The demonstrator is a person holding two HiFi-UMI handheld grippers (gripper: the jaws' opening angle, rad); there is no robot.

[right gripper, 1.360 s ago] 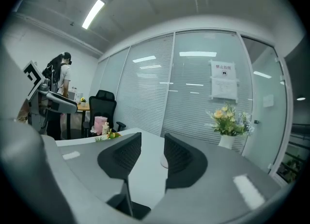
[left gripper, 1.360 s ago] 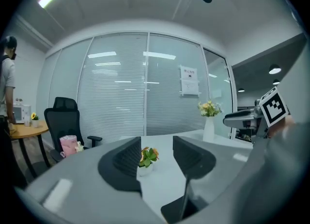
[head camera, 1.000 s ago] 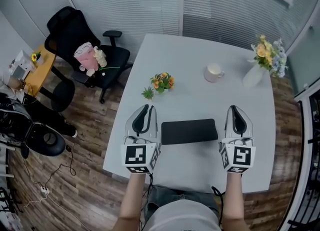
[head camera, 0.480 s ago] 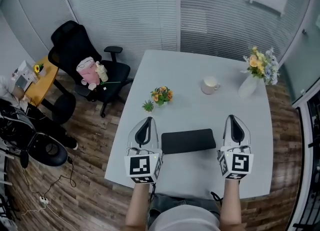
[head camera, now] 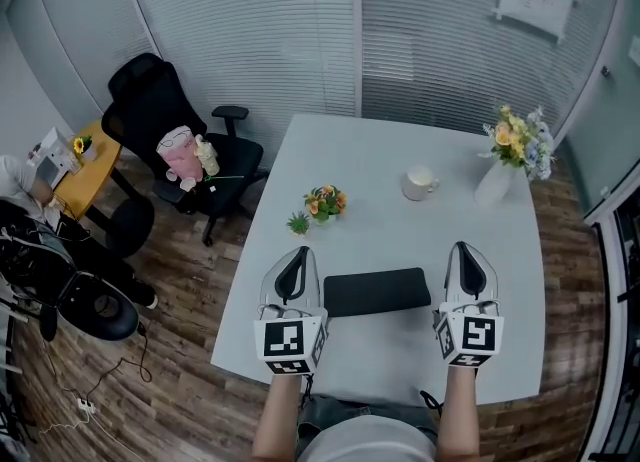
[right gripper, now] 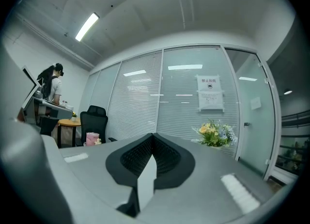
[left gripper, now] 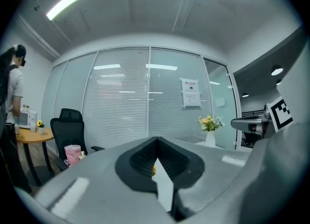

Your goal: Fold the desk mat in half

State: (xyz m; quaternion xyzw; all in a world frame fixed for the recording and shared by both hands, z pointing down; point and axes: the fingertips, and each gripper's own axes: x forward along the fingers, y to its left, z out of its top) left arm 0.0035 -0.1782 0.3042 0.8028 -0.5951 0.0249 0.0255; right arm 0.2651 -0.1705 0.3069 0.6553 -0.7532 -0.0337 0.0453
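Note:
The black desk mat lies on the white table as a narrow folded rectangle near the front edge. My left gripper hovers at the mat's left end and my right gripper at its right end; both point away from me, level. In the left gripper view the left gripper has its tips together with nothing between them. The right gripper looks the same in its own view, shut and empty. Neither gripper touches the mat.
On the table stand a small pot of orange flowers, a tiny green plant, a white mug and a vase of flowers. A black office chair holding a pink plush toy stands left of the table. A person stands at far left.
The head view has drawn back and tilted up, so the table sits lower and smaller in the picture. Both grippers stay shut at the mat's two ends.

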